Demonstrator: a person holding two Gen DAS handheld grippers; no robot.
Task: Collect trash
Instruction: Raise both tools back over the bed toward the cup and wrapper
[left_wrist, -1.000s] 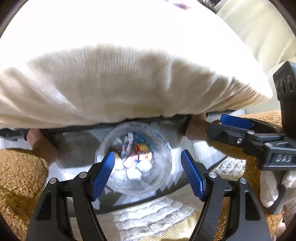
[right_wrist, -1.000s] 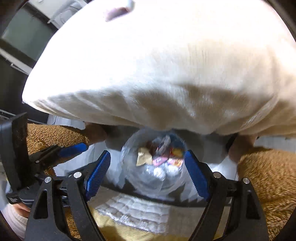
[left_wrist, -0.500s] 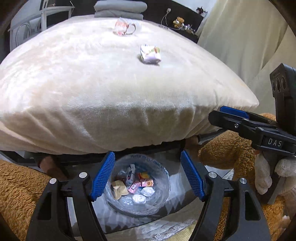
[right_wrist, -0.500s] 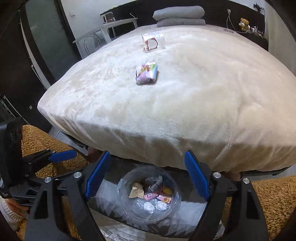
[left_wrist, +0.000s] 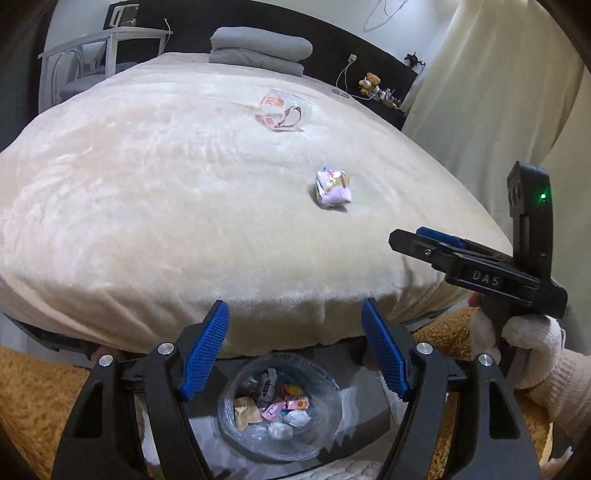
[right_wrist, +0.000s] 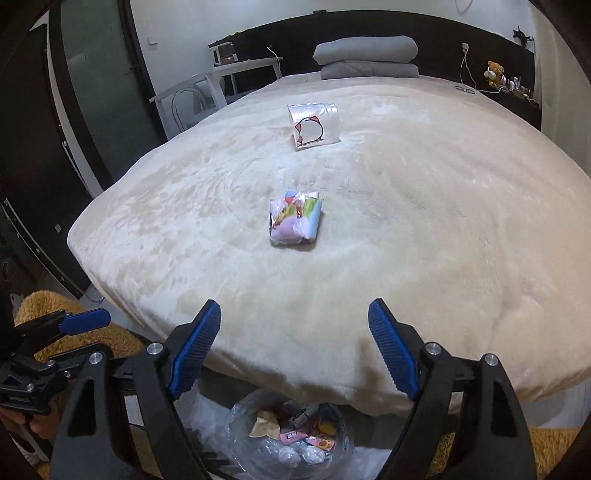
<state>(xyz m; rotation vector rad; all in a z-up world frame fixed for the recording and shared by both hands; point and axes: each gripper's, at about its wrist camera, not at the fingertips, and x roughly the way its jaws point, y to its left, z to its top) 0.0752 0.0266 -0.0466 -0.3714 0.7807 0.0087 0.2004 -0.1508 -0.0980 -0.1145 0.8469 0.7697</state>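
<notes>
A crumpled colourful wrapper (left_wrist: 333, 188) (right_wrist: 295, 218) lies on the cream bed blanket (left_wrist: 147, 206) (right_wrist: 424, 221). A clear plastic packet with a pink cartoon print (left_wrist: 280, 110) (right_wrist: 314, 125) lies farther back. A bin lined with a clear bag (left_wrist: 279, 410) (right_wrist: 288, 439) stands on the floor at the bed's foot and holds several wrappers. My left gripper (left_wrist: 295, 354) is open and empty above the bin. My right gripper (right_wrist: 293, 350) is open and empty over the bed's edge. Each gripper shows in the other's view, the right one (left_wrist: 436, 243) and the left one (right_wrist: 79, 321).
A folded grey blanket (right_wrist: 365, 57) lies at the head of the bed. A white chair (right_wrist: 207, 88) stands to the left. A shelf with a teddy bear (right_wrist: 495, 74) and cables is at the back right. A brown shaggy rug (left_wrist: 33, 398) covers the floor by the bin.
Both grippers have risen from low beside the bin to above the bed's edge. The bed top and the two pieces of trash have come into view.
</notes>
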